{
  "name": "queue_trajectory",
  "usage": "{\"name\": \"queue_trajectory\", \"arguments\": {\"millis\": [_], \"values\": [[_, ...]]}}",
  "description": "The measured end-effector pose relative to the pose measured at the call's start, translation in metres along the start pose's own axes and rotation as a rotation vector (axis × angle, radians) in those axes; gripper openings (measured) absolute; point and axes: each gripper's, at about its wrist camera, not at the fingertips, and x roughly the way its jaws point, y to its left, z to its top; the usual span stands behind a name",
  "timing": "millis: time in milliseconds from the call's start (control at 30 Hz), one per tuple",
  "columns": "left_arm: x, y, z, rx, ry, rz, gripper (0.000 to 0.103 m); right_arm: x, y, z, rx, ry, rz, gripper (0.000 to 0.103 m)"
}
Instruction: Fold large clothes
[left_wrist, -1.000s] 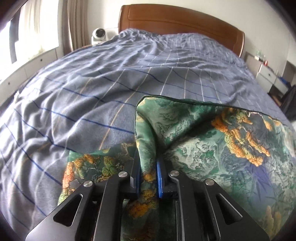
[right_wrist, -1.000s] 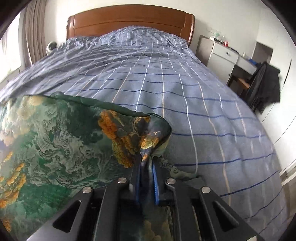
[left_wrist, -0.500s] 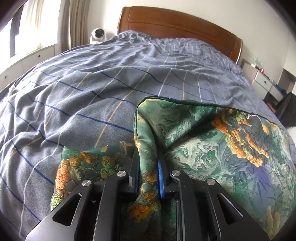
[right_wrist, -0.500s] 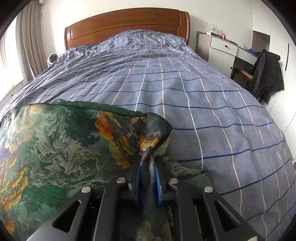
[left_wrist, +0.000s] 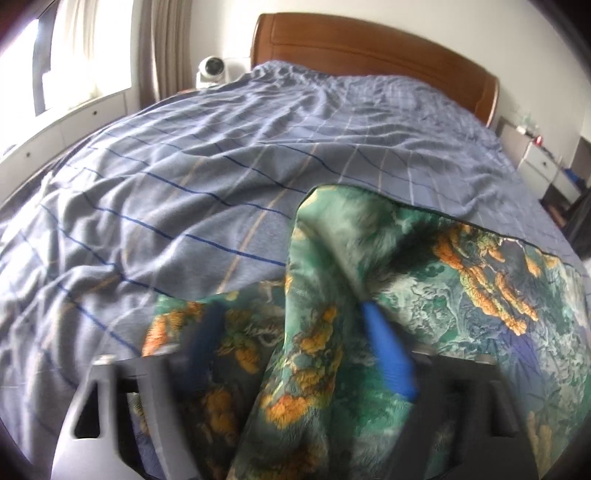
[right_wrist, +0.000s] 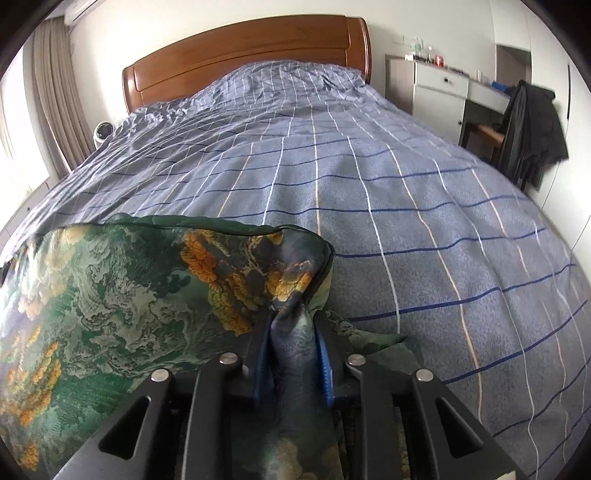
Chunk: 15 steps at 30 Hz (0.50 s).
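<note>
Left wrist: left gripper (left_wrist: 295, 325) spread wide around garment (left_wrist: 424, 266); right gripper (right_wrist: 291, 325) pinches its corner.

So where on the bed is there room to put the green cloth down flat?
The blue checked duvet lies bare from the green printed cloth up to the wooden headboard, and also to the cloth's right toward the black coat. It is crowded only at the near edge, where the cloth bunches around the left tool and right tool.
</note>
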Motion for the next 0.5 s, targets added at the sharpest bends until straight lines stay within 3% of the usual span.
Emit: {"name": "queue_trajectory", "arguments": {"millis": [33,100,233,300,500], "values": [[-0.009,0.001,0.002,-0.003,-0.002,-0.010,0.089,-0.002,-0.003,0.002,0.015,0.006,0.008,0.026],[-0.024,0.001,0.002,-0.002,-0.010,-0.025,0.089,-0.006,-0.008,0.006,0.034,0.008,0.006,0.039],[-0.064,-0.003,-0.010,0.023,-0.025,-0.074,0.091,-0.025,-0.019,0.017,0.073,-0.003,0.019,0.046],[-0.080,-0.004,-0.018,0.031,-0.030,-0.097,0.093,-0.040,-0.018,0.021,0.041,-0.031,0.005,0.052],[-0.117,-0.015,-0.046,0.036,0.002,-0.172,0.093,-0.091,-0.004,0.029,-0.112,-0.123,-0.025,0.053]]}}
